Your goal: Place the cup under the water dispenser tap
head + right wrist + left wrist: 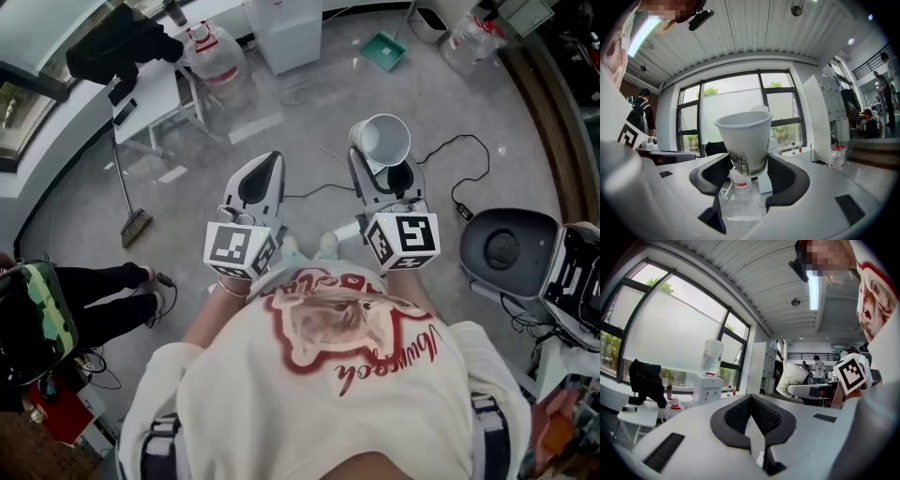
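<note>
Right gripper: your jaws pinch the paper cup upright near its base | Left gripper: your jaws pressed together, nothing between them | Cup: held above the floor, well apart from the water dispenser

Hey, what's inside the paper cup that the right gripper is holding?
From the head view, the cup in the right gripper shows only bare white inner wall, nothing in it. The right gripper view sees just its outside; the wall covers the inside there.
</note>
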